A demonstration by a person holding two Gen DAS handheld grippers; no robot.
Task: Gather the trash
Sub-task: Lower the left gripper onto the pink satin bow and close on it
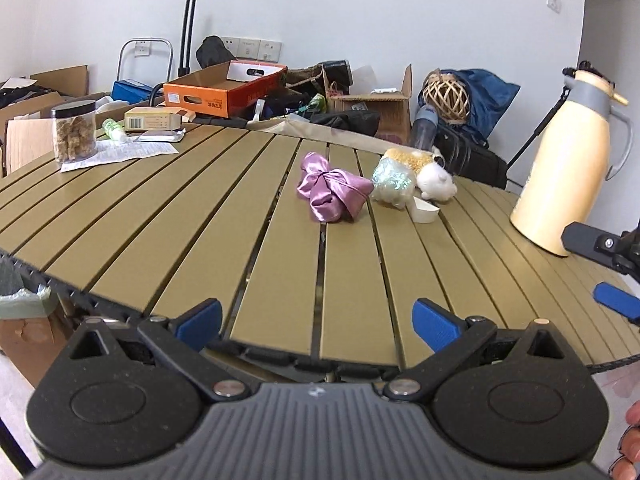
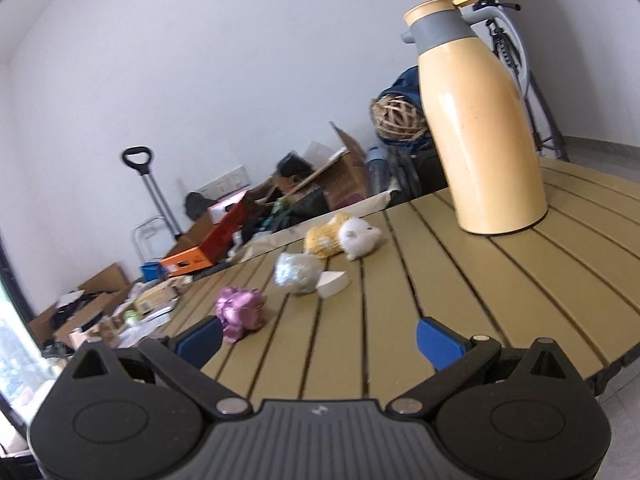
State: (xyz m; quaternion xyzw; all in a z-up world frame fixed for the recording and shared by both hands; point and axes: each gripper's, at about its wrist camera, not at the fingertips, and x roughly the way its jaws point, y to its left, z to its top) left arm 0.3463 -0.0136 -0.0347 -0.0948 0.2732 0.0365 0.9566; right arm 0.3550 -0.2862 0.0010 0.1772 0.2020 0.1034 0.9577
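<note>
Blue-padded fingers are seen at the bottom of both wrist views, spread wide with nothing between them. The left claw (image 1: 318, 320) is held over the near edge of a slatted olive table (image 1: 200, 220); the right claw (image 2: 318, 338) is held over the same edge further to the right, and part of it is caught at the right border of the left view.

Ahead of both claws, well apart from them across bare slats, a small cluster is laid out near the middle of the table. From the left claw, a crumpled purple satin scrap (image 1: 332, 190) is met first, almost straight ahead. Just beside it to the right lies an iridescent crumpled wrapper (image 1: 394, 180), with a flattened white paper cup (image 1: 424, 209) touching its near right side. A plush toy (image 1: 434, 178) lies just behind these.

From the right claw, the purple scrap (image 2: 240, 310) sits closest, ahead and left, near the left fingertip; the wrapper (image 2: 298, 272) and cup (image 2: 332, 282) lie further on, near the centre line. No clear long axis is shown by the crumpled pieces. The right claw is judged the nearer.

Further right stands a tall cream thermos jug (image 2: 480, 120), upright. A jar (image 1: 75, 132) and papers rest at the far left.
</note>
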